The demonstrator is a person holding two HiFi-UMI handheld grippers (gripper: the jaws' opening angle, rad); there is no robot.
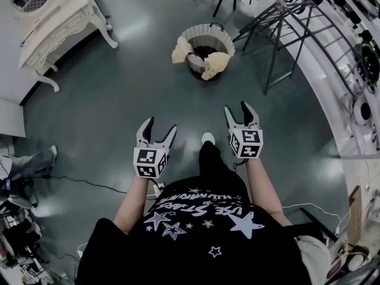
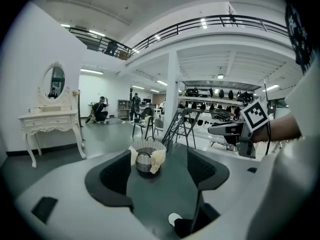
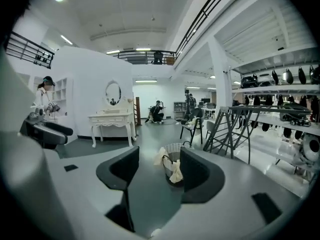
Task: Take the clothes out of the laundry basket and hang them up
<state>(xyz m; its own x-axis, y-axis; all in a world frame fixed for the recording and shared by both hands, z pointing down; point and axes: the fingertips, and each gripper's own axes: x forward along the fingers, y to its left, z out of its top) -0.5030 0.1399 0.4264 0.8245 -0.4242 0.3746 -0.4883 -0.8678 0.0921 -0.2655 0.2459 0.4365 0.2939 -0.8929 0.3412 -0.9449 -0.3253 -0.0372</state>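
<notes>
While the laundry basket (image 1: 208, 33) stands on the floor (image 1: 119, 100) far ahead of the person, the job looks like it has hardly begun. Cream clothes (image 1: 215, 64) hang over the basket's rim on its left and right sides, and more may lie inside, but it is too dark in there to tell. I can see no clothes hung up anywhere.

The left gripper (image 1: 160, 126) and the right gripper (image 1: 236, 107) are held out side by side, near the person's body, and both point toward the basket. The jaws of each stand wide apart. There is nothing between them, just bare floor, with the basket showing far off in the gap.

A metal rack (image 1: 285, 34) stands to the right of the basket, close beside it. It is probably the place for hanging, and it looks bare.

So almost everything is left to do: get close to the basket, pick up a piece of clothing, lift it out and hang it up, then do the same for the rest.
</notes>
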